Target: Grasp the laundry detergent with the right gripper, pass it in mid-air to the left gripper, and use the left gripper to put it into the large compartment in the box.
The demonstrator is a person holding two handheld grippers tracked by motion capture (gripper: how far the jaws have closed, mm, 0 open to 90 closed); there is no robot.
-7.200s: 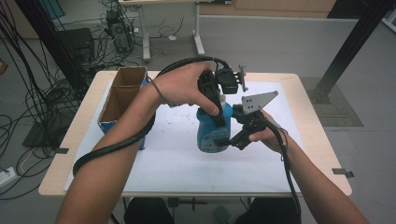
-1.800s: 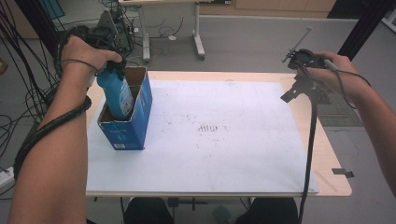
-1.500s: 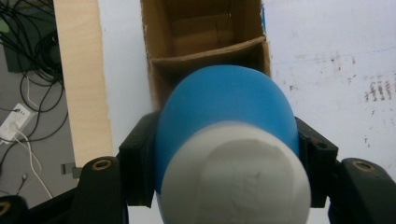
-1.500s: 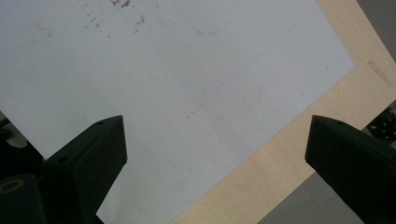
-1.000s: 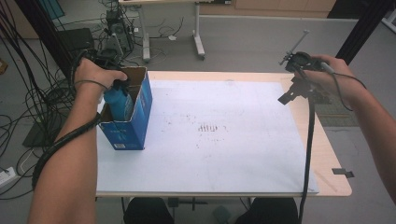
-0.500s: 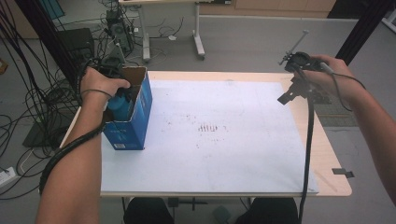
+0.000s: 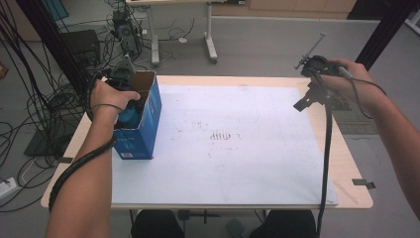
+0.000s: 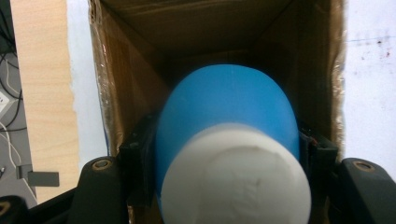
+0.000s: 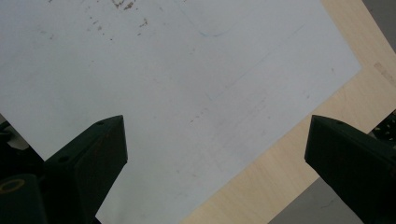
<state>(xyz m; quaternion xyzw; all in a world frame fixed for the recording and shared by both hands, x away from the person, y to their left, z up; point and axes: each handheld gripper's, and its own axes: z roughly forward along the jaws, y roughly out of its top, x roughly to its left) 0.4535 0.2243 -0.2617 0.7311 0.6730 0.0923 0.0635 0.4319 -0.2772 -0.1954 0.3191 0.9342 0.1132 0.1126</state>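
A blue bottle with a white cap (image 8: 224,126) sits down inside an open blue cardboard box (image 7: 143,124) at the table's left edge; a little of the bottle (image 7: 128,117) shows above the rim. My left gripper (image 8: 224,158) is shut on the bottle, one jaw on each side of its body, within the box's brown walls (image 8: 126,93). My right gripper (image 9: 215,140) hangs open and empty over the far right corner of the white sheet (image 9: 163,84). In the high view it is held up in a hand (image 7: 317,84), clear of the table.
A white sheet (image 7: 233,144) covers most of the wooden table (image 7: 351,173). Small dark marks (image 7: 222,135) sit near its middle. Cables and black stands crowd the floor to the left (image 7: 44,84). A cable (image 7: 326,163) trails down from the right gripper.
My left hand has lowered the blue bottle deeper into the box over the last second. Earlier both grippers were at the bottle mid-table. The right gripper has stayed still.
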